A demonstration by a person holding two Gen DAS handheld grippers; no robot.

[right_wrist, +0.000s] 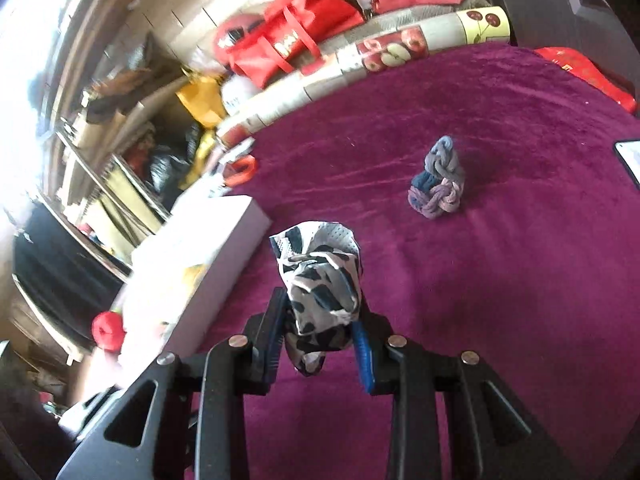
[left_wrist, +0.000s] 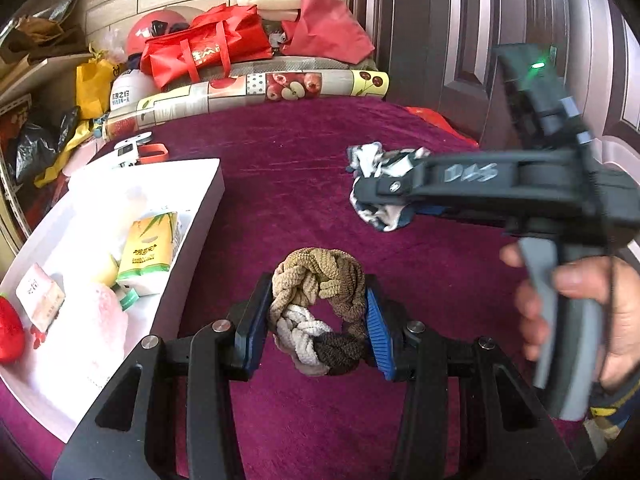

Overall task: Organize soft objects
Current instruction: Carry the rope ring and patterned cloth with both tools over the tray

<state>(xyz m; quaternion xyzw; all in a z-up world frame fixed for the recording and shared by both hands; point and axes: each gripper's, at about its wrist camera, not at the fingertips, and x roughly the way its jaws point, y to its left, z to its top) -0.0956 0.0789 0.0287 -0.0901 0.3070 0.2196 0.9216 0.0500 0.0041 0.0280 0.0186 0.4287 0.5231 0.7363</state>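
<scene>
My left gripper [left_wrist: 316, 320] is shut on a braided scrunchie [left_wrist: 318, 312] in tan, cream and dark brown, held just above the purple cloth [left_wrist: 288, 184]. My right gripper [right_wrist: 318, 332] is shut on a black-and-white patterned fabric scrunchie [right_wrist: 320, 280] and holds it above the cloth; it shows from the side in the left wrist view [left_wrist: 384, 196] with the fabric [left_wrist: 376, 184] bunched at its tips. A blue and mauve braided scrunchie [right_wrist: 438, 184] lies on the cloth farther off. A white tray [left_wrist: 208, 200] at the left holds tissue packs, a pink soft item and a red plush.
Orange-handled scissors [left_wrist: 154, 152] lie beyond the tray. A fruit-print roll [left_wrist: 248, 92], red bags [left_wrist: 208, 52] and clutter line the far edge. A dark door [left_wrist: 460, 40] stands at the right. A phone [right_wrist: 630, 160] lies at the cloth's right edge.
</scene>
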